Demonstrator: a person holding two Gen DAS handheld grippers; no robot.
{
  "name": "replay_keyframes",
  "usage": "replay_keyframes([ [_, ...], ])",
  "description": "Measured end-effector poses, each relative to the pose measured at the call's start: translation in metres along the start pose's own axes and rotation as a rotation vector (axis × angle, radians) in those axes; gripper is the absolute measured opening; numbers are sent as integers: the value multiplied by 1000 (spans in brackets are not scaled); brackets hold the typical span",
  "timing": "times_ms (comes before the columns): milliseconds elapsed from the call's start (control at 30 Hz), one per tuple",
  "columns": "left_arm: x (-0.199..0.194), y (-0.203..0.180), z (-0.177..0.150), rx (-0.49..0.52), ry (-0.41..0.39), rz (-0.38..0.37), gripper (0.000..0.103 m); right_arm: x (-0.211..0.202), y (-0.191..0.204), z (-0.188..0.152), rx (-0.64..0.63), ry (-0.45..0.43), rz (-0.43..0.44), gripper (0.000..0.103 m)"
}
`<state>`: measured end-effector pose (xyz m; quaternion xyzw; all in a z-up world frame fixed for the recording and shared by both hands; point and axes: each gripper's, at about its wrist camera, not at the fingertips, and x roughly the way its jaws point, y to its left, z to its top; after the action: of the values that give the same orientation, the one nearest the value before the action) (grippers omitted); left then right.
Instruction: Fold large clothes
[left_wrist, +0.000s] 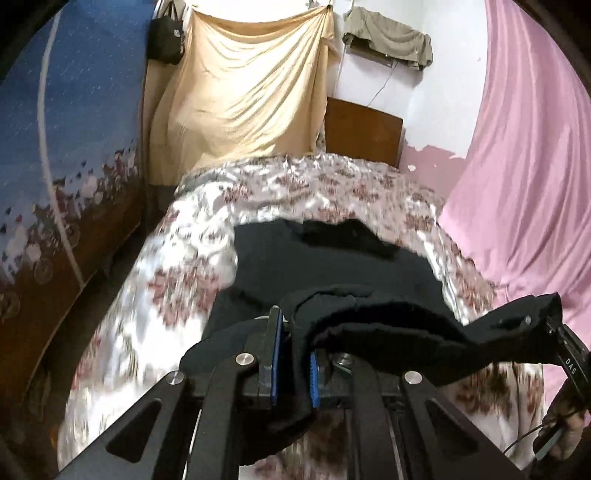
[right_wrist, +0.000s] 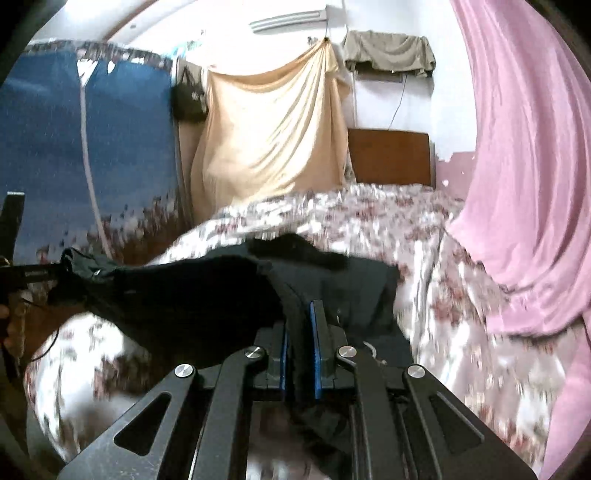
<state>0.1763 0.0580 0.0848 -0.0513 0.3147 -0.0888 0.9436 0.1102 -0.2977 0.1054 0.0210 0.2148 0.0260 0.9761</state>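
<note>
A large black garment lies on the floral bed cover, its near edge lifted off the bed. My left gripper is shut on that black edge, the cloth pinched between its blue pads. The hem stretches rightwards to my right gripper, seen at the frame's right side. In the right wrist view the black garment hangs between the blue pads of my right gripper, which is shut on it. The taut edge runs left to my left gripper, whose jaws are hidden by cloth.
A blue patterned panel stands along the bed's left side. A beige sheet and a wooden headboard are at the far end. A pink curtain hangs on the right. A hand holds the right gripper.
</note>
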Motion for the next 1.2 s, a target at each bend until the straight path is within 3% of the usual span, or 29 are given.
replay_keyframes([
  [167,37,-10,48,31,-39,27,12,49,-8,40,-18,-43,-21,8],
  [400,93,-26,100,55,-79,47,11,112,-16,70,-32,-82,-78,8],
  [700,167,-41,154,132,-130,66,10,211,-31,115,-46,-65,-155,8],
  [1000,256,-34,179,144,-89,89,8,312,-34,130,-84,1,-185,8],
  [1200,312,-29,173,110,-25,102,8,361,-30,123,-83,65,-203,8],
])
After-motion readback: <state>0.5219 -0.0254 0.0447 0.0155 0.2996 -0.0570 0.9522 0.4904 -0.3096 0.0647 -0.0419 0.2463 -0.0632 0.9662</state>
